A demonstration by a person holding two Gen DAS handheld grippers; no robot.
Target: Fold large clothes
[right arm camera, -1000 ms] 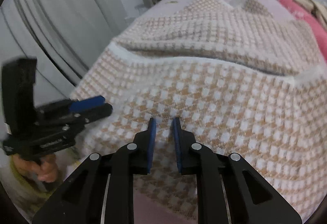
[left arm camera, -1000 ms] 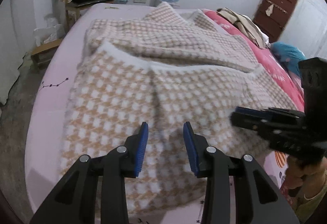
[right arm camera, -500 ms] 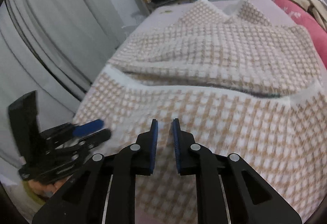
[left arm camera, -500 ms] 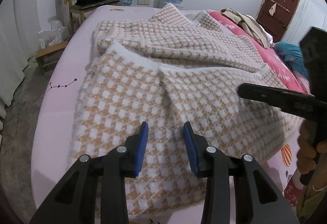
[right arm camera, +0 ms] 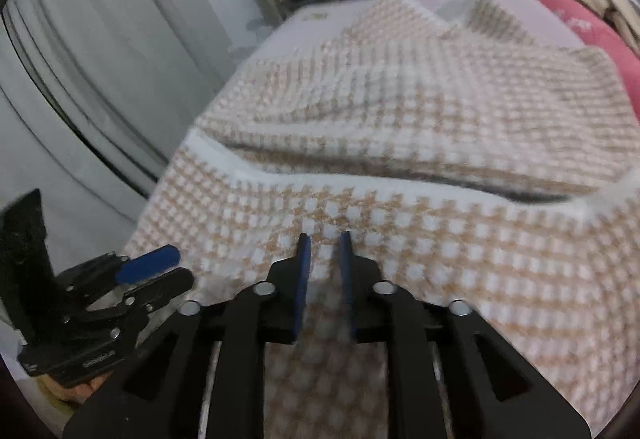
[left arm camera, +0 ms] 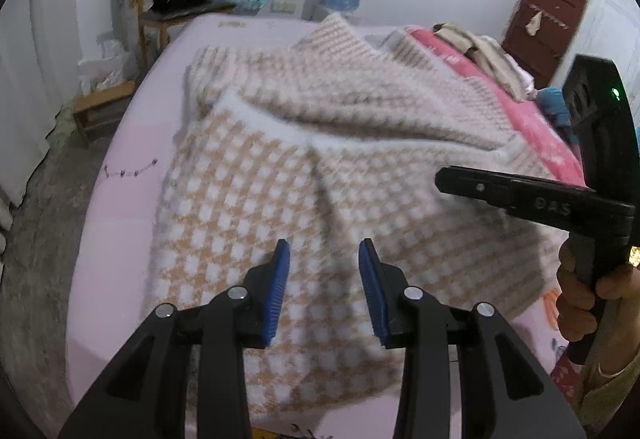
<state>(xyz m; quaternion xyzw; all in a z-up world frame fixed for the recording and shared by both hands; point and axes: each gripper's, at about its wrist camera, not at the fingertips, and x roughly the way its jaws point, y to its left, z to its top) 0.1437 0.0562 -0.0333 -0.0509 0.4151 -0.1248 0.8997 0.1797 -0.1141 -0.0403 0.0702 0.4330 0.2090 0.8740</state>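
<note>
A: The checked garment point(left arm camera: 280, 199) is lying spread over the pink bed point(left arm camera: 120, 223), its near half already doubled back so a white edge is running across the middle. Both grippers are hanging over the near hem, tilted down toward it.

B: And the left gripper point(left arm camera: 324, 287)?

A: It is standing partly open, blue pads apart with only cloth showing beneath them, not pinched. It is gripping nothing. The right gripper point(right arm camera: 323, 279) is opening at this moment; the cloth is showing through the gap, and the pads are not pressing on it.

B: So where is the risk sitting?

A: Probably in the next pinch. The knit looks thick and fluffy, so a shallow bite is likely taking only the top layer, and the doubled part is then peeling open instead of travelling as one piece.

B: Anything else?

A: The two grippers are working close together. In the left view the right one point(left arm camera: 520, 195) is reaching across the cloth's right side, so if both are heading for the same stretch of hem they are risking a bump. And the near hem is lying close to the bed's edge; a pull toward the person could be dragging it off.

B: And the fold line?

A: It is looking slightly uneven, with a crease running down the middle, so uneven lifting is likely skewing the next fold.
</note>
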